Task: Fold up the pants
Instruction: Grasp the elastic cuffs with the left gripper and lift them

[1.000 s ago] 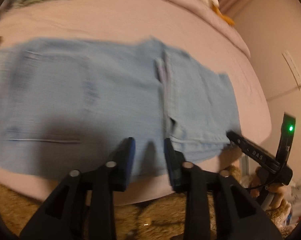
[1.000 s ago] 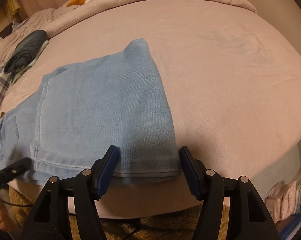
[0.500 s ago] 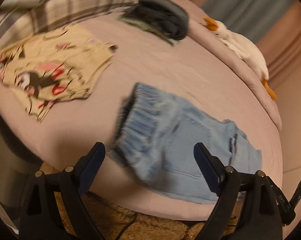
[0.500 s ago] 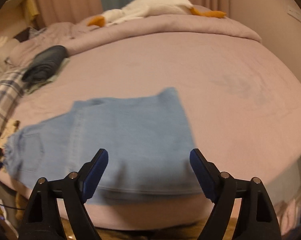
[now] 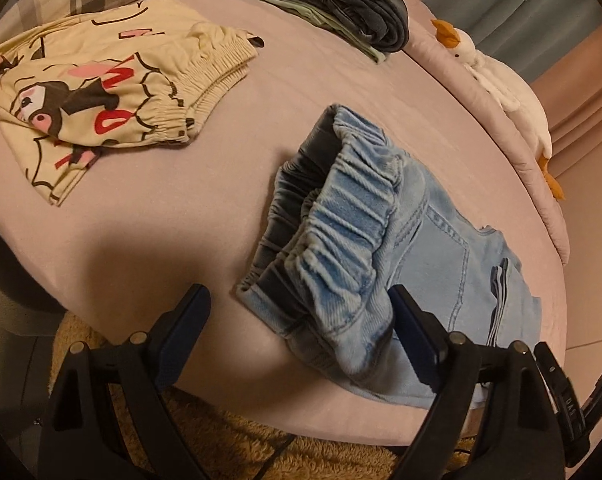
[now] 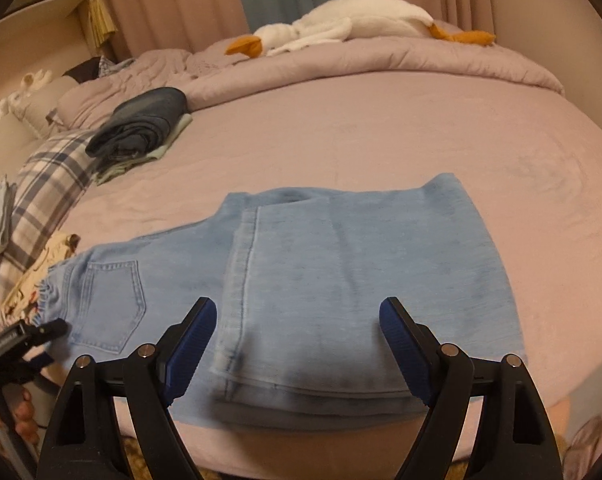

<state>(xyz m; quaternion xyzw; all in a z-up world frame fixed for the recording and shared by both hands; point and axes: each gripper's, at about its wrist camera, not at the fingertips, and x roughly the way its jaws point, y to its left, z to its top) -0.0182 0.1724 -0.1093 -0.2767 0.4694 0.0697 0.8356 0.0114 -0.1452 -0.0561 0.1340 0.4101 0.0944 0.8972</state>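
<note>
Both tools stand released after narrower jaws a second ago: left tool [image 5: 299, 320] now faces the elastic waistband [image 5: 341, 216], right tool [image 6: 297, 344] hovers over the folded legs. Light-blue jeans [image 6: 341, 264] lie freed on the pink bed [image 6: 381, 128], half-folded; waist fold likely next.

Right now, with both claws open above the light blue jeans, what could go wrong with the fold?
1. The elastic waistband stands bunched and gaping, so folding over it may leave a lump.
2. The jeans lie near the bed edge; a pull may drag them off.
3. The left claw might pinch only one waistband layer.
</note>
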